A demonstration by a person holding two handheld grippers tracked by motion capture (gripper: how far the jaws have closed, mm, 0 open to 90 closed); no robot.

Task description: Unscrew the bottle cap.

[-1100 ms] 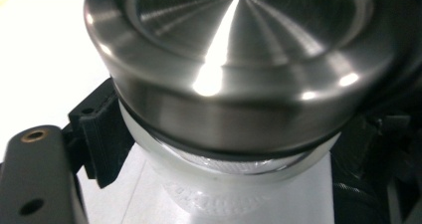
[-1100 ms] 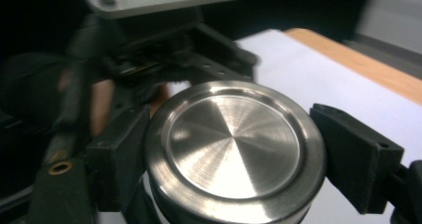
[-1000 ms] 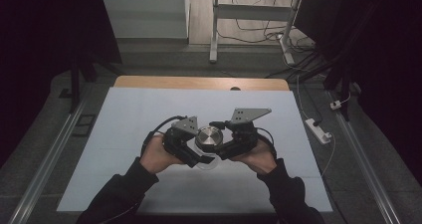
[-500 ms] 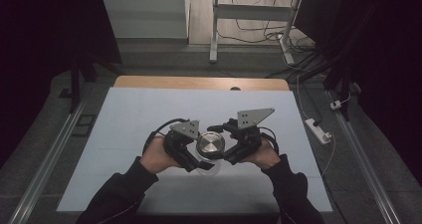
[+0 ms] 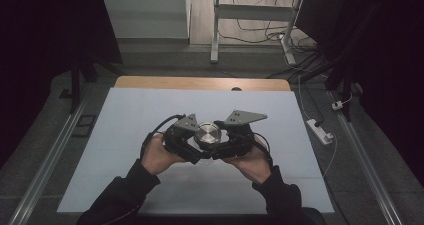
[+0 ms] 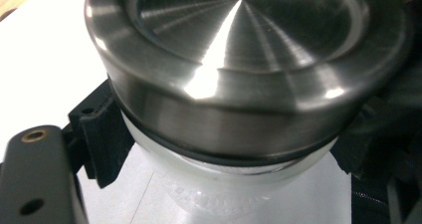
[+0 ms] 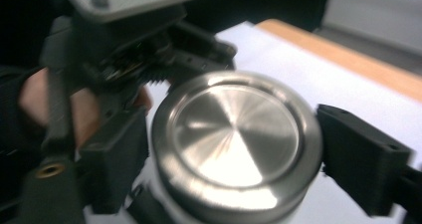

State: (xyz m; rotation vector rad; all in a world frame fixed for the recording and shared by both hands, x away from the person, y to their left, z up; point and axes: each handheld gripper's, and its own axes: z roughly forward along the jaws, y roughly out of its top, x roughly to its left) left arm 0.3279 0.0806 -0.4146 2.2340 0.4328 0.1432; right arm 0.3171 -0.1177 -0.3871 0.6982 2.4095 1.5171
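Since a second ago both hands have slid a little down and left in the high view, taking the jar [image 5: 207, 138] with them; it sits just below the middle of that frame now, where before it was nearer the centre. The grey plates on the grippers have kept their tilt.

The left gripper [image 5: 196, 150] has its fingers [image 6: 102, 134] drawn in tight on the jar's clear neck, just under the steel lid [image 6: 249, 64], which crowds the upper part of the left gripper view. The right gripper [image 5: 218, 146] comes in from the other side, its fingers [image 7: 366, 157] narrow and pressed against the lid's rim, one at the right of the right gripper view and one at lower left.

The jar is held between the two grippers above the white desk [image 5: 125, 115]. Bare desk lies on every side of the hands: wide strips at left and right of the high view, a broad band up to the wooden far edge [image 5: 200, 83], less toward the bottom edge where the sleeves come in
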